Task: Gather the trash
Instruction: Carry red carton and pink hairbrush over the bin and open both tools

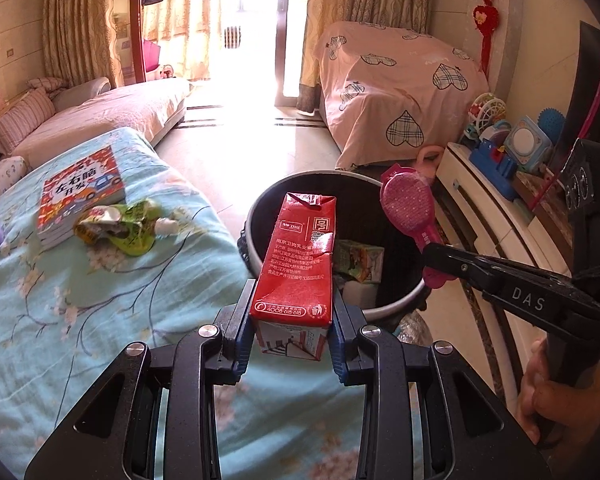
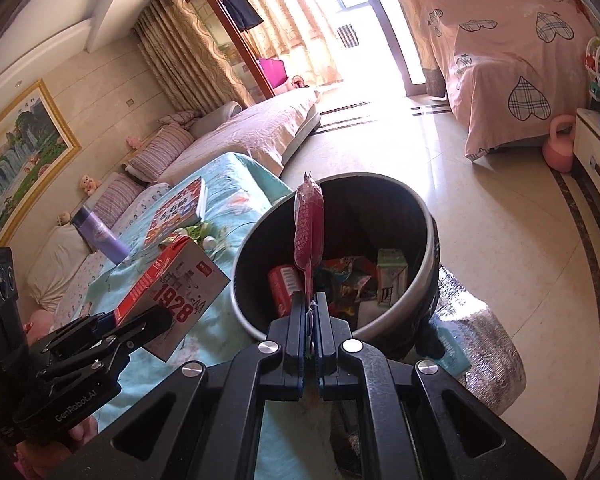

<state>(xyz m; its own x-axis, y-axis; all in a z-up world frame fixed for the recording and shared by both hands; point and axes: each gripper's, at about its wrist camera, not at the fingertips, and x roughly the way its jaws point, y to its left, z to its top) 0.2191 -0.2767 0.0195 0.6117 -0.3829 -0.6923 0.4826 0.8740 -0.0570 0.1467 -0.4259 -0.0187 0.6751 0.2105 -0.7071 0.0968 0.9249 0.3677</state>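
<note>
I have the red milk carton (image 1: 296, 268) pinched upright between the fingers of my left gripper (image 1: 292, 336), its top leaning out over the near rim of the black trash bin (image 1: 256, 216). From the right wrist view the same carton shows its grey side printed "1928", off to the left of my right gripper (image 2: 310, 320). That right gripper is pressed together on the thin stem of a pink wrapped lollipop (image 2: 309, 228), which stands straight up ahead of the fingertips, above the bin's opening. In the left view the lollipop sits to the right of the carton, over the bin's far right rim.

Inside the bin, just beyond both grippers, lie a green drink carton (image 2: 390, 276), a red can-like item (image 2: 282, 288) and mixed wrappers (image 2: 350, 280).

To the left of my left gripper, on the turquoise floral bedspread (image 1: 100, 320), a crumpled green wrapper (image 1: 118, 226) rests touching a children's book (image 1: 80, 194), with a purple bottle (image 2: 100, 236) further left. A silver foil bag (image 2: 480, 344) lies on the floor to the right of the bin.
</note>
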